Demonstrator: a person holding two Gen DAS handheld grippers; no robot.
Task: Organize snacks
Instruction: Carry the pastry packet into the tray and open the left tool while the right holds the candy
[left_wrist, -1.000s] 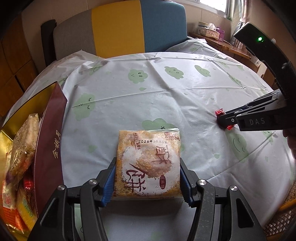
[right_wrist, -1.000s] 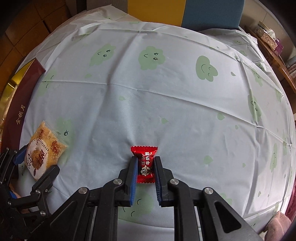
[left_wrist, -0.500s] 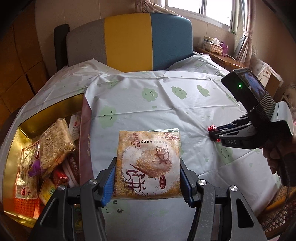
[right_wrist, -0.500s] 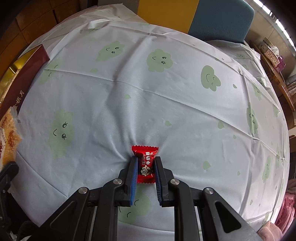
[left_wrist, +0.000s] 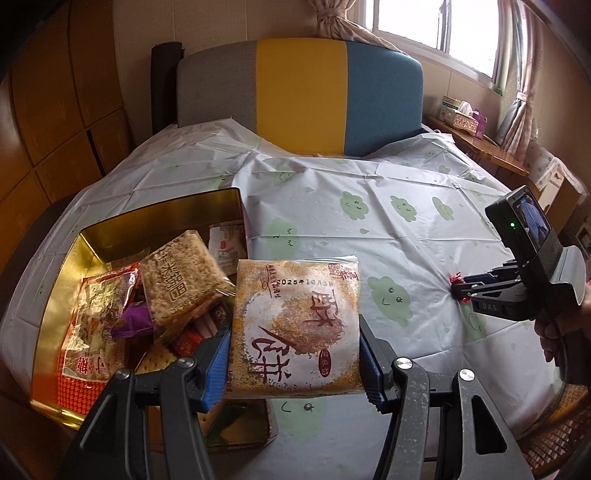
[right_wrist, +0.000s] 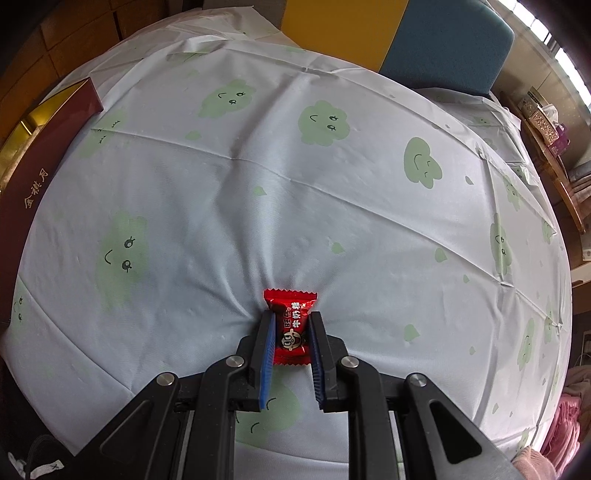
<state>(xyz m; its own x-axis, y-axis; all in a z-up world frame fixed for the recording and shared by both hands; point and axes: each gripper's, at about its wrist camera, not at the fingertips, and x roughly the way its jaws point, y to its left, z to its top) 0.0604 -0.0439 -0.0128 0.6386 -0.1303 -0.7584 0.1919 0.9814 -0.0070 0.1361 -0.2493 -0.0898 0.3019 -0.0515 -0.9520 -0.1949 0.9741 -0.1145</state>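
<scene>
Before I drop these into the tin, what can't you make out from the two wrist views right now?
- Left view: the tin's floor and lower snacks, buried under the top packets; its near corner, behind the left gripper and its pastry pack.
- Left view: the candy in the right gripper, too small to read.
- Right view: the tin's inside, cut off by the left edge; only its wall shows.
- Right view: the candy's sides, behind the pads.

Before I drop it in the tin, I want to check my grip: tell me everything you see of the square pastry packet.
The square pastry packet is a clear, glossy plastic wrapper over a golden crumbly pastry, with a white round label, brown Chinese characters and a printed 2025 date. The left gripper clamps its side edges in the blue-padded jaws, holding it flat and lifted beside the open gold tin.
</scene>
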